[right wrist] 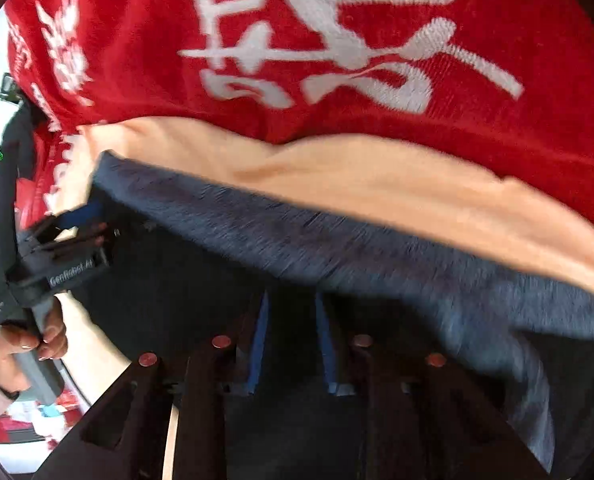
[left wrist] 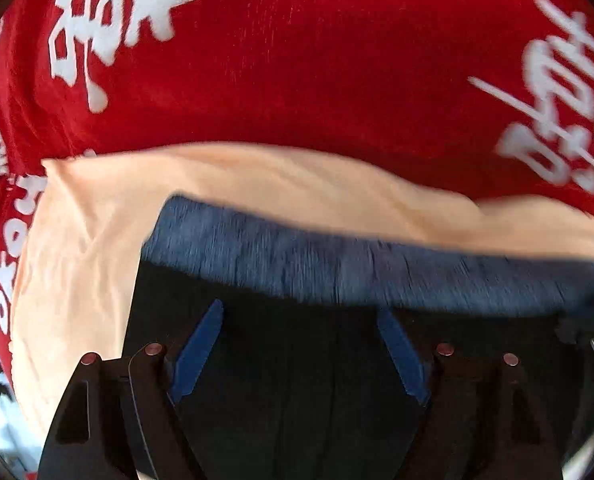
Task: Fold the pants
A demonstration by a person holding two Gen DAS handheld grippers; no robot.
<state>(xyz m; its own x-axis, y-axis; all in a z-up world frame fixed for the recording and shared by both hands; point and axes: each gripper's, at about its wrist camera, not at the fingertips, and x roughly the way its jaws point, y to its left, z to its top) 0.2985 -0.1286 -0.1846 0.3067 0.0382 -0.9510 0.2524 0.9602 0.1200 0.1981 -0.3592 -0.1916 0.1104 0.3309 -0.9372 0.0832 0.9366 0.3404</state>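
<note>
One pair of blue pants (left wrist: pixel 337 264) held up, two tools: left tool (left wrist: pixel 301 354) wide apart over dark cloth, grip unclear, right tool (right wrist: pixel 291 344) narrowed, grip unclear, one red printed shirt (left wrist: pixel 297 60) far.

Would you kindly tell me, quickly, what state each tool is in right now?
Left tool: jaws apart, dark pants between them; a grip cannot be told.
Right tool: closed on the pants.

We see the pants (left wrist: pixel 337 264) nearest, their edge running left to right just past the left gripper (left wrist: pixel 301 344) and the right gripper (right wrist: pixel 291 344). Beyond them lies an undershirt (left wrist: pixel 257 188), perhaps tucked beneath the printed shirt (left wrist: pixel 317 60) farthest off.
</note>
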